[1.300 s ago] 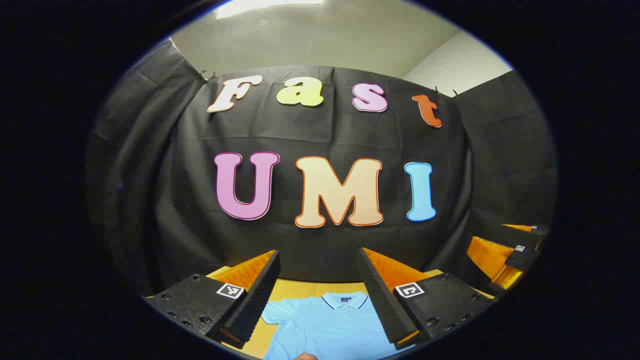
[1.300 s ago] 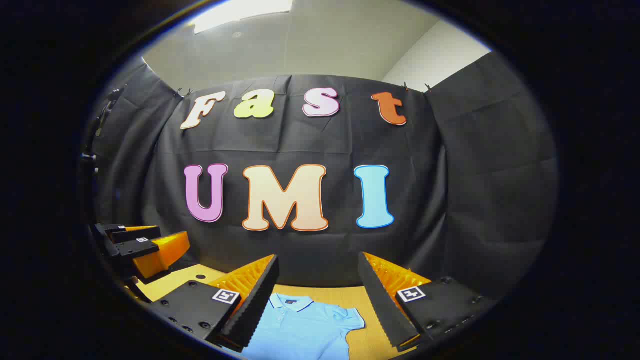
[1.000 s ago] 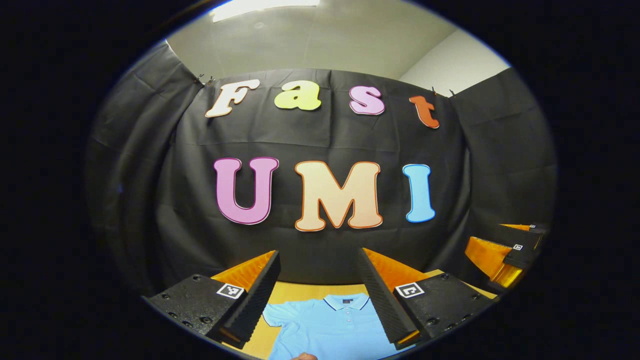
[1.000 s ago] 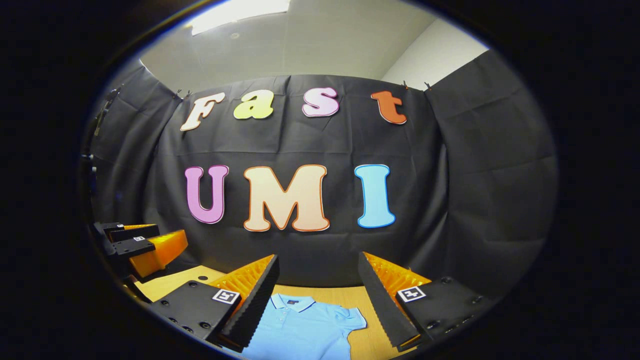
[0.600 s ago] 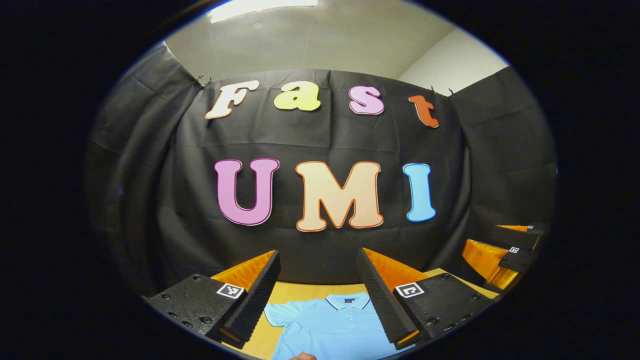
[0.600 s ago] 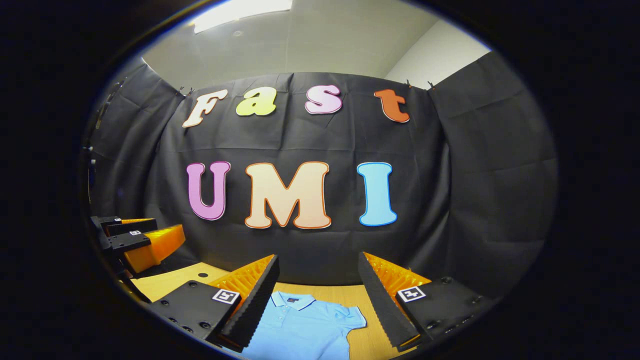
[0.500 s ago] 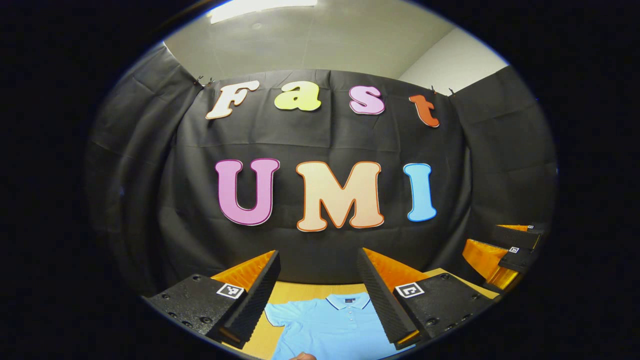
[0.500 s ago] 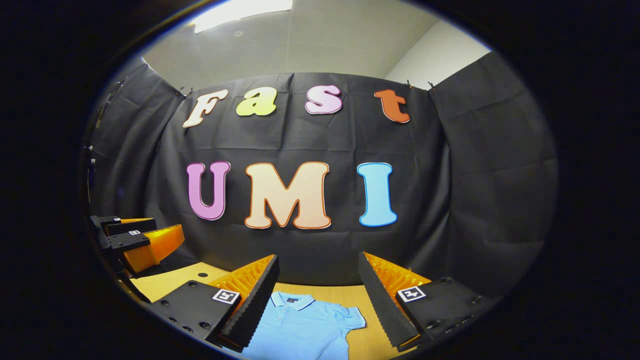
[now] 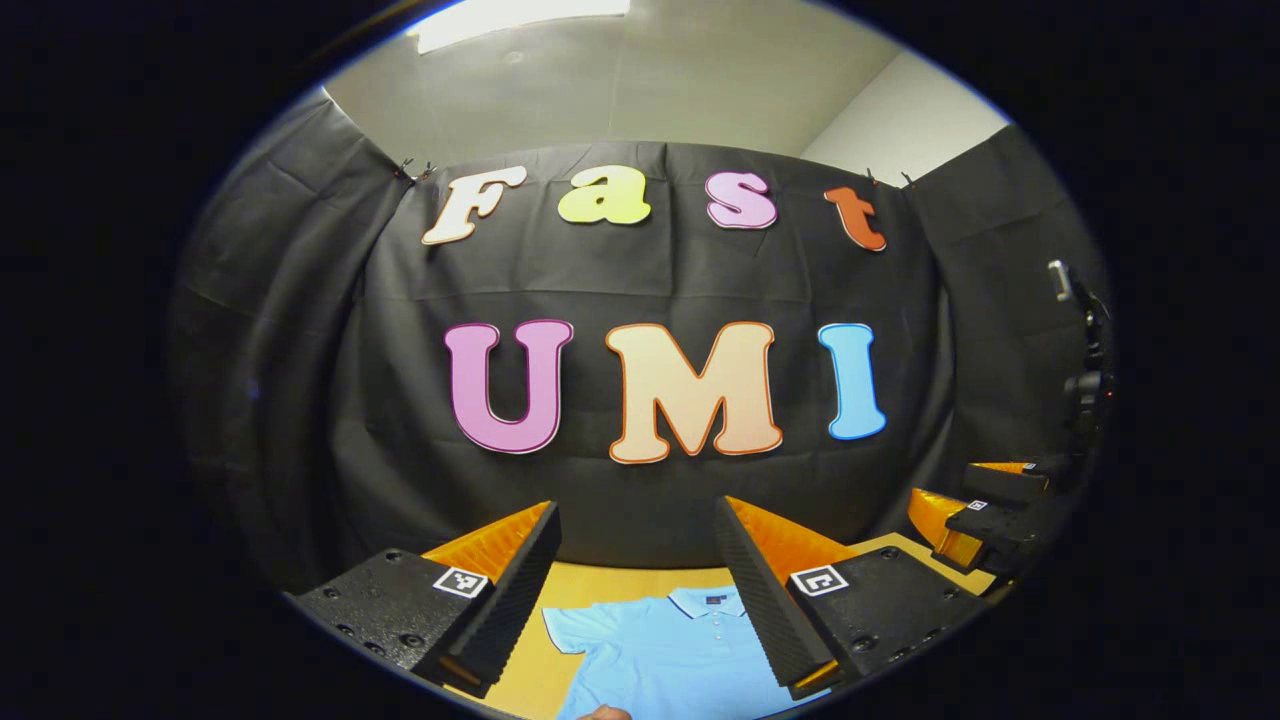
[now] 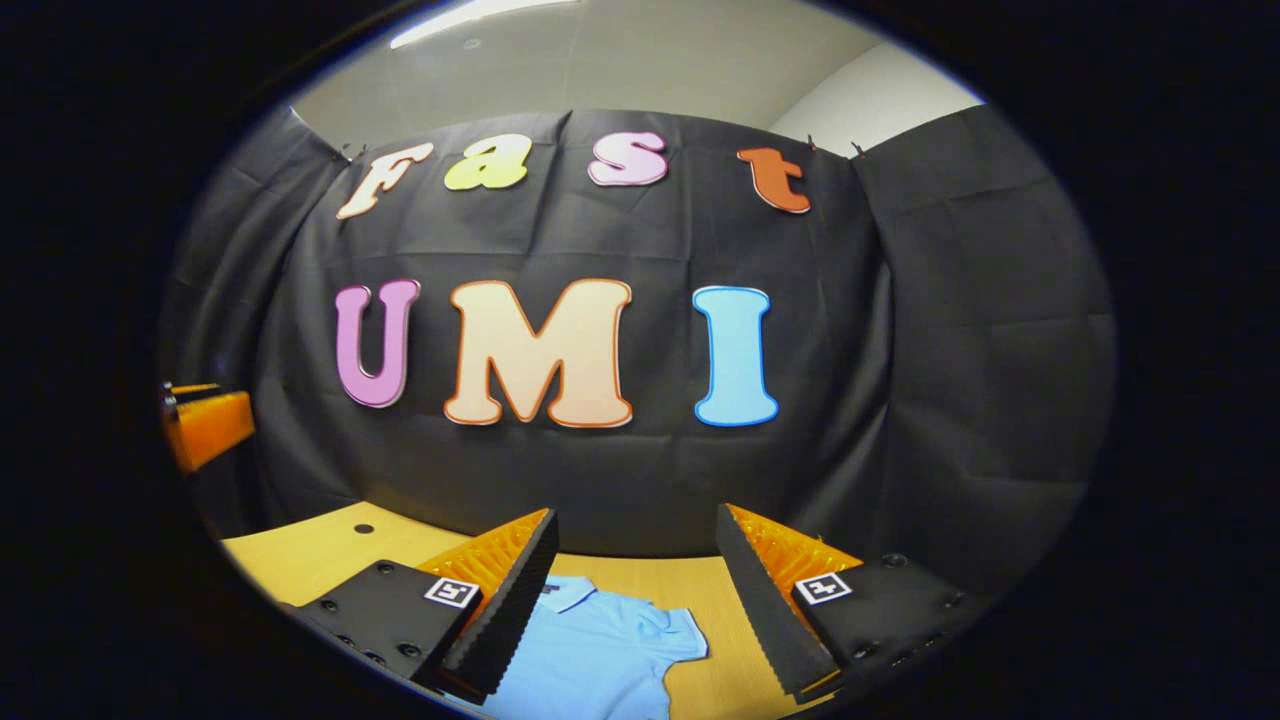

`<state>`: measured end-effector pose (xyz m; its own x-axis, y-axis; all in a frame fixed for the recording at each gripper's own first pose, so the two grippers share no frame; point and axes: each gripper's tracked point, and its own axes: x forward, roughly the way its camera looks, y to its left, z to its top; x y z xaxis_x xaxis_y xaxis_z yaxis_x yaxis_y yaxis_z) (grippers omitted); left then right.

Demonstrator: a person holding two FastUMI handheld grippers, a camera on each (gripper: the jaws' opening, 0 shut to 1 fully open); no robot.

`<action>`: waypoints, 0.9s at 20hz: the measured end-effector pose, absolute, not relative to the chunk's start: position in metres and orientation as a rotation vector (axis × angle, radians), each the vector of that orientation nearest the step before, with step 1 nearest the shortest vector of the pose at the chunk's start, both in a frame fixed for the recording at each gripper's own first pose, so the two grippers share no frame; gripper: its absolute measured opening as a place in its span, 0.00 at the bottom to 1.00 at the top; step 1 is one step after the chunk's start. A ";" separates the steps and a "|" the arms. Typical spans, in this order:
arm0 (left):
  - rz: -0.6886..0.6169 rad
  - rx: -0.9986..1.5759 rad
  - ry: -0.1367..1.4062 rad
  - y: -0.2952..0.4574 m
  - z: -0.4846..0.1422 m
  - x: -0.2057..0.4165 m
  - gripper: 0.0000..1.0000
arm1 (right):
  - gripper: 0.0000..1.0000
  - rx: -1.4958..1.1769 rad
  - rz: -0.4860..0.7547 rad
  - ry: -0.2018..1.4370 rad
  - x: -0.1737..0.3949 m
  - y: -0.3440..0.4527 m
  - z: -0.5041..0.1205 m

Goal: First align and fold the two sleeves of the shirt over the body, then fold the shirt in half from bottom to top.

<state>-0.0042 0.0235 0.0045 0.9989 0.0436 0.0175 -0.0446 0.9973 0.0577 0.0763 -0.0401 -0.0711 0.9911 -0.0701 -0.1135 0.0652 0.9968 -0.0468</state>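
A light blue polo shirt (image 9: 660, 650) lies flat on the wooden table (image 9: 590, 580), collar toward the booth wall, sleeves spread out. In the left gripper view my left gripper (image 9: 636, 508) hangs open above the table, and the shirt's collar and left sleeve show between its fingers. My right gripper (image 9: 985, 505) appears far right at a similar height. In the right gripper view my right gripper (image 10: 635, 515) is open above the shirt (image 10: 590, 650), over its collar and right sleeve. The left gripper (image 10: 205, 425) shows at the left edge. Neither gripper touches the cloth.
The table (image 10: 300, 555) has a small round hole (image 10: 363, 528) at its far left. The black cloth wall stands close behind the table's far edge. A dark stand with a device (image 9: 1085, 340) rises on the right. A fingertip of a hand (image 9: 605, 712) peeks in below the shirt.
The right gripper has tipped down a little, so more table shows. The left gripper has slid toward the left edge of the right gripper view. Both stay open; the shirt has not moved.
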 end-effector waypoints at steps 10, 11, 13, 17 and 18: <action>0.083 0.064 0.071 0.065 -0.028 0.026 0.94 | 0.99 -0.115 -0.156 0.324 0.151 -0.079 -0.193; 0.089 0.065 0.083 0.069 -0.033 0.028 0.93 | 0.99 -0.109 -0.164 0.353 0.156 -0.083 -0.207; 0.103 0.067 0.103 0.077 -0.040 0.033 0.94 | 0.99 -0.099 -0.181 0.406 0.166 -0.092 -0.234; 0.125 0.081 0.137 0.089 -0.053 0.044 0.94 | 0.99 -0.086 -0.213 0.521 0.183 -0.110 -0.289; 0.126 0.082 0.144 0.089 -0.055 0.047 0.94 | 1.00 -0.092 -0.221 0.552 0.183 -0.116 -0.305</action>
